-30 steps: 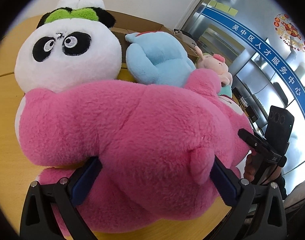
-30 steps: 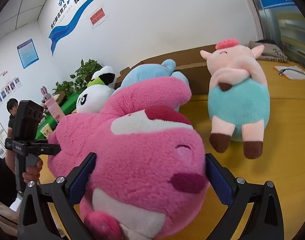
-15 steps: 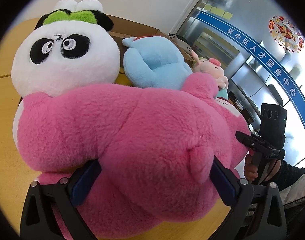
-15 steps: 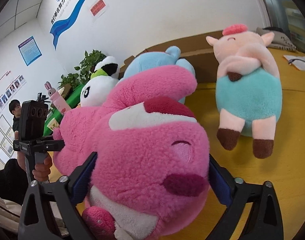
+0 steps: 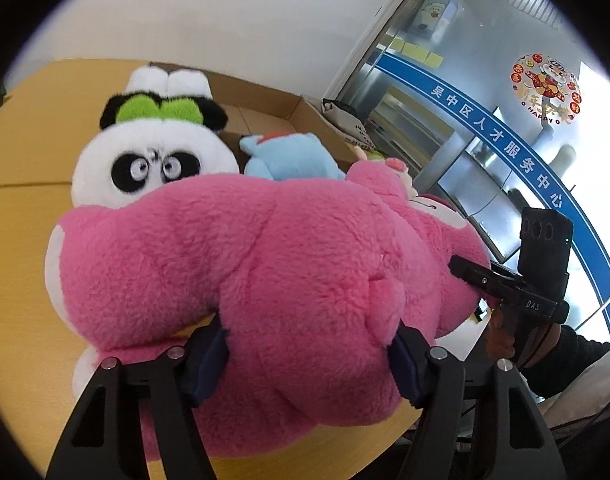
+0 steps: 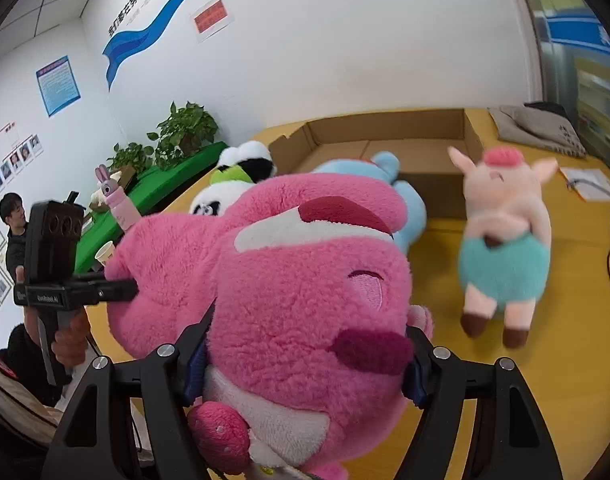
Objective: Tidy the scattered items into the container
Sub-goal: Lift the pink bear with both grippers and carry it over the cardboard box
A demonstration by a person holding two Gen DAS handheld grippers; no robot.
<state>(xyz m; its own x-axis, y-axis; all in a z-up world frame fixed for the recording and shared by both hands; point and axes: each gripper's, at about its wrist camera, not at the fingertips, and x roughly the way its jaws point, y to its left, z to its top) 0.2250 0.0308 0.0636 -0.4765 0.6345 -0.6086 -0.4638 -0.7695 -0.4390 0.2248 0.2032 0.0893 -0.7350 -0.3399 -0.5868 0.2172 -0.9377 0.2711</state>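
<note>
Both grippers were clamped on the same big pink bear [image 5: 273,264], one at each end. L gripper [image 5: 309,356] sat low in its view, fingers angled up and forward, blue pads [image 5: 209,364] pressed into the bear's rear/underside w/ fur bulging over them; jaws partly closed, squeezing the plush. R gripper [image 6: 305,364] did likewise at the head end, pads [image 6: 197,356] sunk into the cheeks beside the dark red nose, jaws partly closed on the head. Each gripper showed in the other's view: R one [image 5: 517,288] at the bear's far right, hand around its handle; L one [image 6: 65,292] at far left, also gripped by a hand. Bear lay stretched between them over the yellow table [image 6: 577,320]; couldn't tell if it touched the tabletop. Cardboard box [image 6: 385,140] stood open at the table's back, flaps out; visible interior looked bare, though its near part was hidden behind toys. Panda [image 5: 153,152], blue plush [image 5: 289,156] and pig [image 6: 505,240] were all outside the box, on the table just in front of it, panda and blue plush right behind the bear, pig off to the right, apart from the bear.
</note>
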